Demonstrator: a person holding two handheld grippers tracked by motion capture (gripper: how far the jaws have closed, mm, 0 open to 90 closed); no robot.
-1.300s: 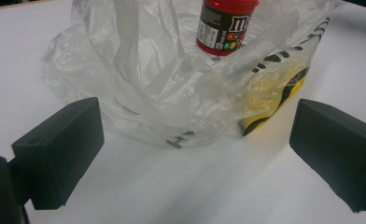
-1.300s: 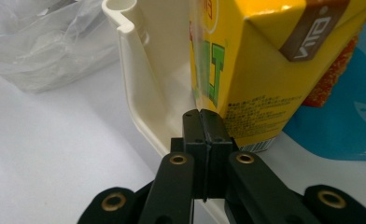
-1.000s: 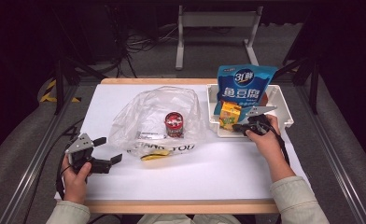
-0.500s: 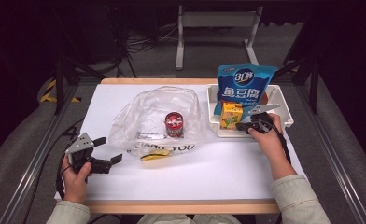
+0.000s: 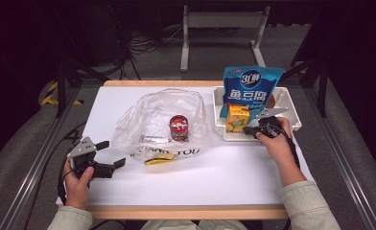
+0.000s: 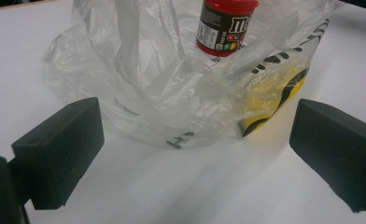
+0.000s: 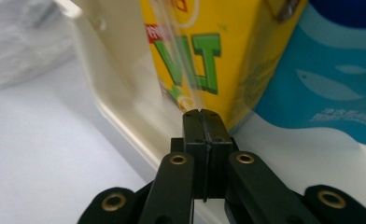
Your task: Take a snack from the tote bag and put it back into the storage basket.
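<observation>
A yellow juice carton (image 5: 237, 118) stands in the white tray (image 5: 287, 103) at the right, in front of a blue snack bag (image 5: 251, 88). My right gripper (image 5: 251, 130) is shut with nothing between its jaws. Its tips (image 7: 203, 114) sit just short of the carton's (image 7: 209, 51) lower edge, inside the tray rim (image 7: 116, 98), with the blue bag (image 7: 330, 88) to the right. My left gripper (image 5: 110, 153) rests open on the table's left part. Its jaws (image 6: 197, 154) stand wide apart and face a crumpled clear plastic bag (image 6: 172, 84). A red jar (image 6: 225, 25) stands in that bag.
The clear bag (image 5: 162, 122) with the red jar (image 5: 178, 128) lies in the middle of the white table sheet (image 5: 215, 167). A person's hands hold both grippers from the near edge. A metal stand (image 5: 219, 28) and cables lie on the floor beyond the table.
</observation>
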